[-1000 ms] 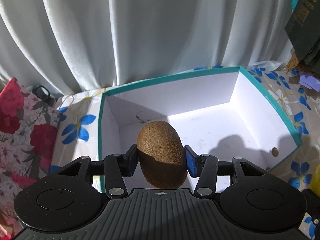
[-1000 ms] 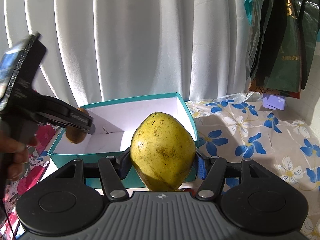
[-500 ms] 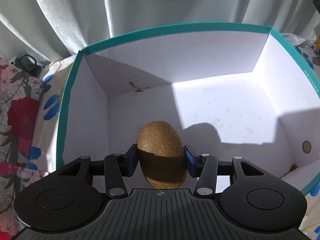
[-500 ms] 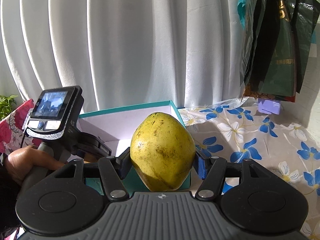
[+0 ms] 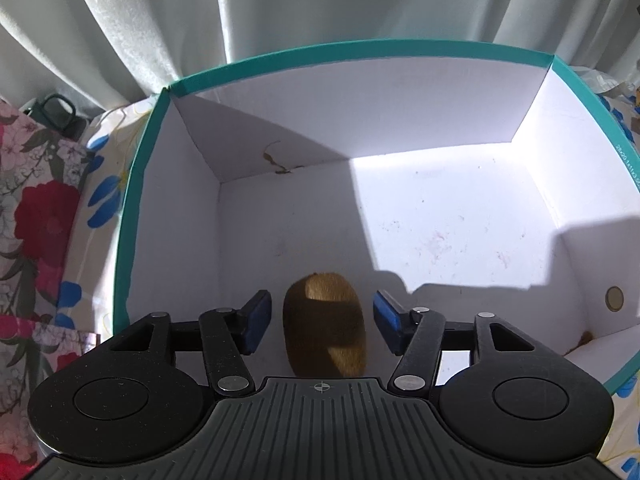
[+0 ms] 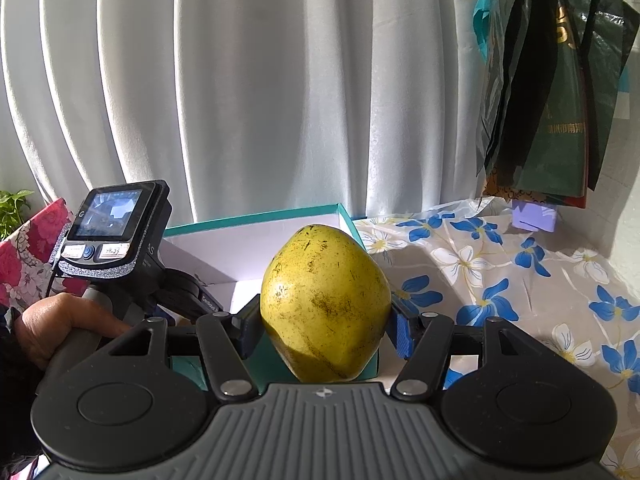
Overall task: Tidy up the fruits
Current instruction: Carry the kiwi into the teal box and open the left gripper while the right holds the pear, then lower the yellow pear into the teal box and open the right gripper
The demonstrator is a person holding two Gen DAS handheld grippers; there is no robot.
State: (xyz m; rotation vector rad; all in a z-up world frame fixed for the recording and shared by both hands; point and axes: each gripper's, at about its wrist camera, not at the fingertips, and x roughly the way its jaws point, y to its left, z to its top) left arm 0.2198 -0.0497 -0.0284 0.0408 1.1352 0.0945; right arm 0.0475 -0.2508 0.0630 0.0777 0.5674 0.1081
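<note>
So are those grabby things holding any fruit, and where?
The right gripper pinches the yellow fruit by its lower sides. The left gripper is opening; the kiwi sits between its fingers, untouched.

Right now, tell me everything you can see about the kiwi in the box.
The kiwi is a brown, fuzzy, egg-shaped fruit, whole and unpeeled, mostly in shadow with sunlit patches. It sits at the near-left of the white box floor, long axis pointing away. The left gripper straddles it, jaws opening, blue pads clear of both sides.

A home: white curtain (image 6: 280,100), flowered tablecloth (image 6: 500,280) and bags (image 6: 552,80) hanging by the wall
</note>
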